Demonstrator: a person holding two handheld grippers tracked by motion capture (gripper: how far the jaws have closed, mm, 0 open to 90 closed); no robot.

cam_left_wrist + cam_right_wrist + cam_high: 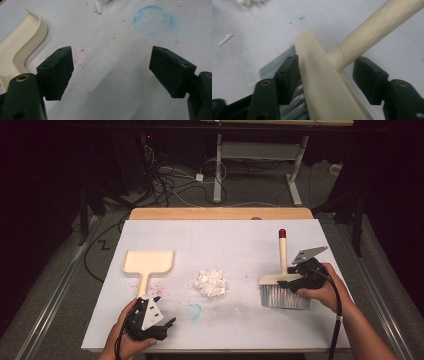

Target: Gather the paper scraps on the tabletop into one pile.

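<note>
The brush (pixel 283 285) lies at the right of the surface (pixel 220 245), handle pointing away (bristles nearest the person); the right hand-held gripper (pixel 325 80) straddles its head, jaws parted, gripping nothing.

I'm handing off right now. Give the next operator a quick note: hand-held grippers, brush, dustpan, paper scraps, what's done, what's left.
Left hand-held gripper: open, nothing between the jaws, beside the dustpan handle.
Right hand-held gripper: open, jaws straddling the brush head, not clamped.
Paper scraps: piled mid-table between dustpan and brush.
Done: nothing swept yet.
Left: probably grip the brush and dustpan, then sweep the scraps in.
</note>
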